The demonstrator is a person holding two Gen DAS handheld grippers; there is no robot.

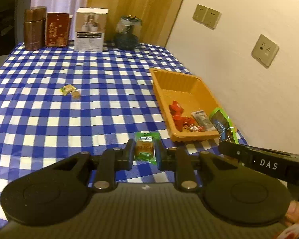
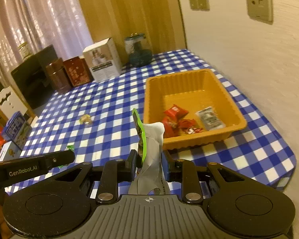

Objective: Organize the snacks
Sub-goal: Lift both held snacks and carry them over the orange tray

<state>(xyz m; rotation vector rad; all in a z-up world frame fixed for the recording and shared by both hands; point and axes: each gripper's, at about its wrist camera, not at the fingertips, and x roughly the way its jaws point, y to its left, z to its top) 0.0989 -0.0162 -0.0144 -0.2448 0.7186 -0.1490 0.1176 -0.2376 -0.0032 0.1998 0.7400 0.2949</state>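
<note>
The left gripper [image 1: 145, 153] pinches a small green-wrapped snack [image 1: 146, 146] between its pads, held above the checked cloth [image 1: 69, 119]. The snack's long axis runs away from the gripper, its crimped green end pointing toward the far side of the table. Printing shows on its tan middle, but I cannot read it.

The right gripper [image 2: 149, 164] is clamped on a pouch [image 2: 152, 145] with a green edge and a silvery-white back. The pouch stands nearly upright between the pads, long axis vertical, top leaning slightly left, just in front of the orange tray [image 2: 235, 117]. In the left view its dark blue face shows letters too blurred to make out.

The tray sits near the wall on the table's right side. Inside I count three or so red packets [image 2: 175, 111] bunched together and one grey packet [image 2: 210, 118] lying flat beside them.

Out on the cloth, well apart from the tray, lie two small sweets [image 1: 69, 91] touching each other.

Along the far edge stand four things: a brown tin [image 1: 34, 27], a red tin [image 1: 56, 29] with gold characters, a white box [image 1: 89, 29] and a glass jar [image 1: 127, 32].

"DAS" reads on the right gripper's side, "GenRobot.AI" on the left's. Three wall plates [image 1: 265, 50] show.
</note>
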